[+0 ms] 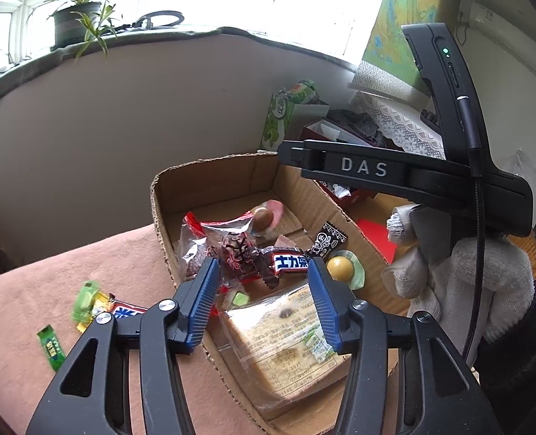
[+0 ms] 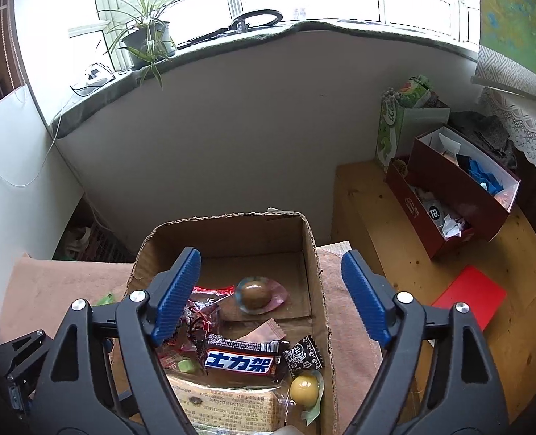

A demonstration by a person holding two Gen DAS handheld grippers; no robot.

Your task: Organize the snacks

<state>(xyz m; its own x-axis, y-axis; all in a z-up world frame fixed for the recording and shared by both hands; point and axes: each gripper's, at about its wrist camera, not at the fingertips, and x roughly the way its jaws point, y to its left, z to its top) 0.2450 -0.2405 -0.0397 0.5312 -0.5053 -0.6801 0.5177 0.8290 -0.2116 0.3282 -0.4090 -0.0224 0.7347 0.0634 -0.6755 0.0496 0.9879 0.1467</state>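
Observation:
An open cardboard box (image 1: 210, 181) (image 2: 231, 224) stands on a pink cloth and holds several snacks: a Snickers bar (image 1: 289, 261) (image 2: 240, 359), a clear-wrapped cracker block (image 1: 286, 340) (image 2: 228, 404), a yellow ball sweet (image 1: 340, 267) (image 2: 304, 388), a brown ball sweet (image 1: 262, 217) (image 2: 255, 295), a black packet (image 1: 327, 239) (image 2: 304, 355) and a red-edged clear bag (image 1: 210, 239). My left gripper (image 1: 264, 302) is open and empty above the box's near end. My right gripper (image 2: 271, 297) is open and empty over the box, and shows from the side in the left wrist view (image 1: 394, 174).
Loose snacks lie on the pink cloth (image 1: 50, 290) left of the box: a green sweet (image 1: 84, 297), a second Snickers bar (image 1: 128, 313) and a green stick packet (image 1: 52, 348). To the right, a wooden table (image 2: 394, 253) holds a dark red box (image 2: 460, 203), a red card (image 2: 470, 295) and a green bag (image 2: 394, 123).

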